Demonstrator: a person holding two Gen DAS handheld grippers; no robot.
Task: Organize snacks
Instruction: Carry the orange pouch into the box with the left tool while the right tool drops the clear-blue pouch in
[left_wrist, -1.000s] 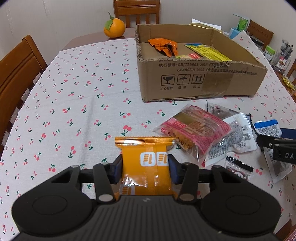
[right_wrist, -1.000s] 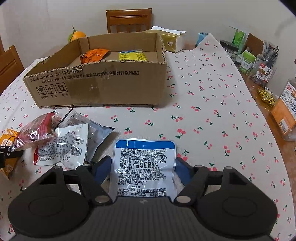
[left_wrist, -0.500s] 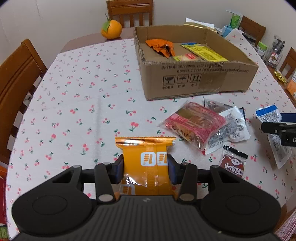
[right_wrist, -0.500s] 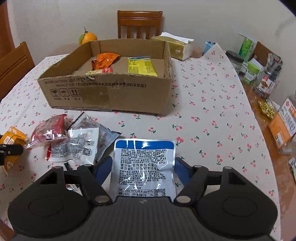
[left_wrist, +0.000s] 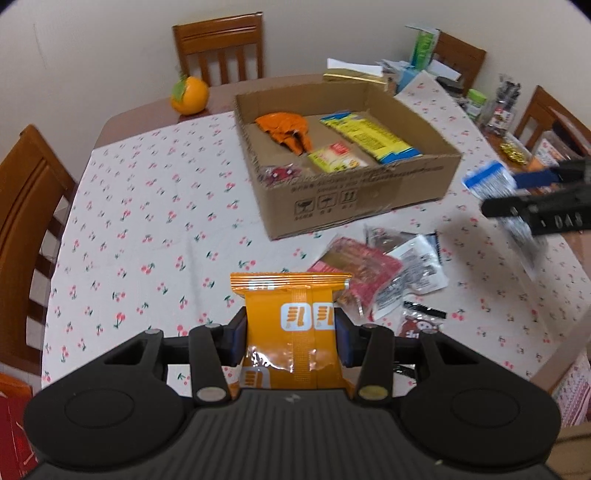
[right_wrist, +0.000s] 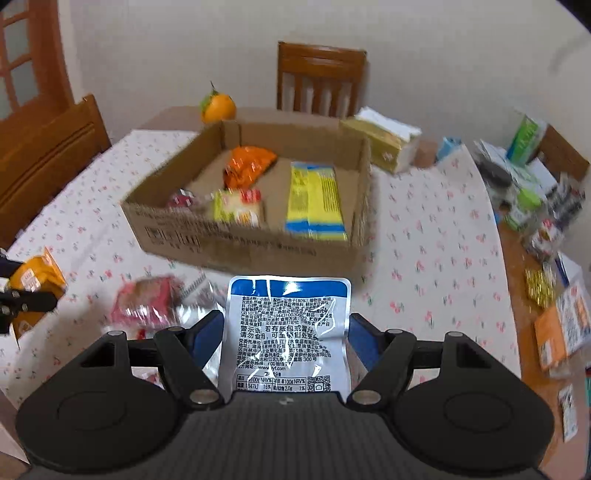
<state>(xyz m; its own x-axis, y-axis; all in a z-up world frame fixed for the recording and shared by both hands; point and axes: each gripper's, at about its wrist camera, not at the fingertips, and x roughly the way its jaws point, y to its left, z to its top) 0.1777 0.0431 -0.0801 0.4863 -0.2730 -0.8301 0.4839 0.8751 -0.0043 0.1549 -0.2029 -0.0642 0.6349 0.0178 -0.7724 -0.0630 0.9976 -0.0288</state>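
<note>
Snacks are on the way up: compared with a second ago, both tools have risen off the bench, each carrying a packet, and the cardboard box (left_wrist: 347, 155) now shows its floor where earlier only its near wall and the tops of its contents showed.

The left tool (left_wrist: 290, 332) is clamped nearly shut on an orange packet (left_wrist: 291, 325), pads pressing its two long edges, and it holds it clear of the bench, nearer the camera than the box. The right tool (right_wrist: 286, 332) stands about half open, because the silver-and-blue pouch (right_wrist: 286, 332) is wide; its jaws press that pouch at both sides. In the left view the pouch hangs at the box's right corner.

Inside the box lie an orange bag (left_wrist: 286, 129), a yellow-and-blue packet (left_wrist: 369, 138), a small yellow pack (left_wrist: 334, 157) and a little red one (left_wrist: 279, 173).

Between the box and the left tool, a red packet (left_wrist: 354, 266), a clear-and-white one (left_wrist: 413, 273) and a small dark sachet (left_wrist: 421, 325) lie on the cherry-print cloth (left_wrist: 147, 221), unsorted.

Both lifts look secure, so I judge the next step to be carrying the two packets over the box's near wall and releasing them inside; the three on the cloth would follow.
</note>
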